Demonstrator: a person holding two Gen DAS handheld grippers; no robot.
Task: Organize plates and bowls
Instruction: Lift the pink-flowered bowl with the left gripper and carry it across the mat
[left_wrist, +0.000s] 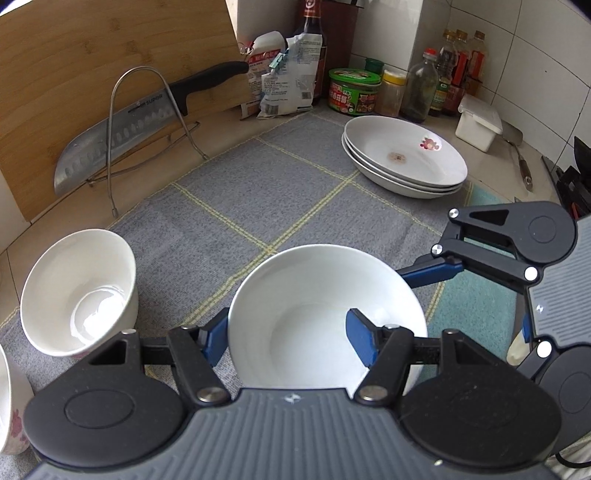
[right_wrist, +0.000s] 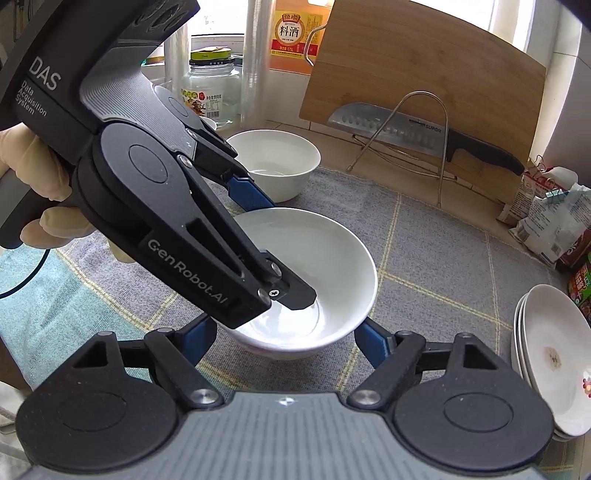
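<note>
White bowl sits upright, mouth up, on the grey checked mat, its rim pinched by the left gripper, one finger inside; the right gripper straddles it, spread wide, "GenRobot.AI" and "SUPOR" knife readable, open mat toward the stacked plates

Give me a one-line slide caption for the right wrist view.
Left hand-held gripper pinches the white bowl rim on the grey mat; right hand-held gripper straddles it, stacked plates alongside.
</note>
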